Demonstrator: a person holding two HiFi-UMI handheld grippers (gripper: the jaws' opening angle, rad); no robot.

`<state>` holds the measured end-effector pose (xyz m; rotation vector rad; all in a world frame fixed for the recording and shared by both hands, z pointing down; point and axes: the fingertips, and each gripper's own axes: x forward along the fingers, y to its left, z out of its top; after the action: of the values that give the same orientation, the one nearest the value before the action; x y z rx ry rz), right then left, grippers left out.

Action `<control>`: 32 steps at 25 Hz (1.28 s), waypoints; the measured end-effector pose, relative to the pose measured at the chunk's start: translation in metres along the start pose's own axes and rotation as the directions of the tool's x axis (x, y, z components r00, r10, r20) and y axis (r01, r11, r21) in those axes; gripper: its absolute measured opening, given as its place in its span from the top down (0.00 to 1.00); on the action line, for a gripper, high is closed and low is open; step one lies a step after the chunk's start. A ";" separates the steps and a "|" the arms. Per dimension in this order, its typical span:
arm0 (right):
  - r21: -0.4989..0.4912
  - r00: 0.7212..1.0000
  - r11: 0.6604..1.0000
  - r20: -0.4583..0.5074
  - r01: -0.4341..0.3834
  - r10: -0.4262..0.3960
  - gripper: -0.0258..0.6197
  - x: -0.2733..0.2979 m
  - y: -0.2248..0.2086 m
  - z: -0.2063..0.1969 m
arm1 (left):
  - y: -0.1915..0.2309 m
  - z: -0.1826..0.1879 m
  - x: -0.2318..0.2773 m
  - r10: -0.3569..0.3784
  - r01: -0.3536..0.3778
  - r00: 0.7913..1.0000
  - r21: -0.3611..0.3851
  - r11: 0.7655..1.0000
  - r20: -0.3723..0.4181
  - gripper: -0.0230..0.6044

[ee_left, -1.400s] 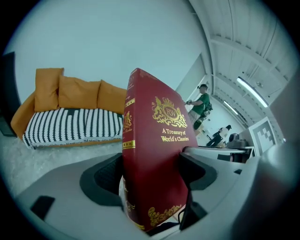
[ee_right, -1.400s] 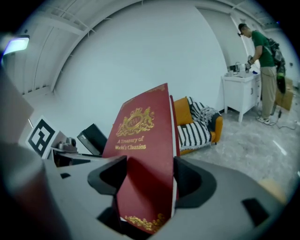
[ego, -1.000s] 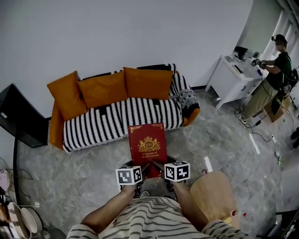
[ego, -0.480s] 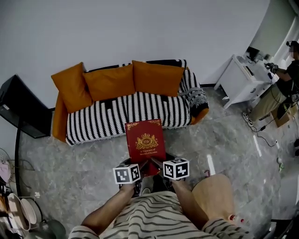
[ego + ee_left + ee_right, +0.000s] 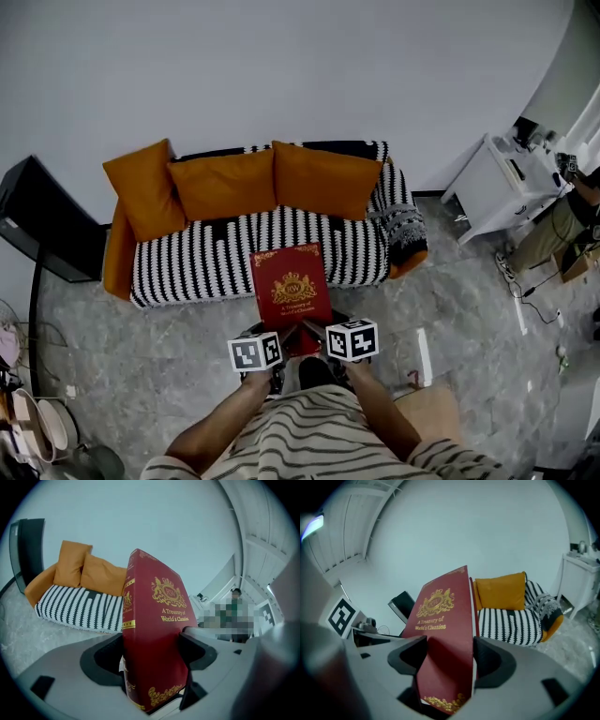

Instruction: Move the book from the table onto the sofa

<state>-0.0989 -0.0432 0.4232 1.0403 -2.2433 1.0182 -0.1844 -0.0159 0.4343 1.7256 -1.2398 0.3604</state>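
Left gripper [image 5: 284,337] and right gripper [image 5: 315,331] are both clamping the book [image 5: 292,284] at its near end. Its long axis is pointing forward at the sofa [image 5: 187,262] directly ahead

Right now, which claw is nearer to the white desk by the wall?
Right. The right claw grips the near edge of the book on the side toward the white desk; the left claw grips the same edge, farther from the desk.

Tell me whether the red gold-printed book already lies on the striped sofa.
No: the red gold-printed book is clamped in the left gripper and right gripper in mid-air, short of the black-and-white striped sofa.
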 end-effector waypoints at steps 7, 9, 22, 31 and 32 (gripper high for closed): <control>-0.015 0.999 0.999 -0.017 -0.031 0.031 0.45 0.036 -0.061 0.083 | -0.013 0.082 0.067 0.026 -0.026 1.000 -0.017 1.000 0.013 0.37; -0.022 0.999 0.999 -0.023 -0.040 0.039 0.45 0.044 -0.075 0.103 | -0.017 0.101 0.082 0.033 -0.033 0.999 -0.025 0.999 0.017 0.37; 0.010 0.997 0.998 -0.040 -0.068 0.069 0.45 0.081 -0.137 0.159 | -0.024 0.159 0.151 0.074 -0.075 0.997 -0.046 0.996 -0.016 0.37; 0.041 0.995 0.998 -0.078 -0.052 0.055 0.46 0.108 -0.140 0.162 | -0.003 0.167 0.165 0.068 -0.072 0.996 -0.073 0.995 -0.059 0.37; 0.043 0.995 0.998 -0.081 -0.046 0.049 0.46 0.112 -0.139 0.163 | 0.001 0.169 0.166 0.062 -0.067 0.996 -0.075 0.995 -0.063 0.37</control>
<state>-0.0726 -0.2813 0.4557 0.9481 -2.1992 1.1108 -0.1575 -0.2494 0.4634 1.6007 -1.2521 0.3953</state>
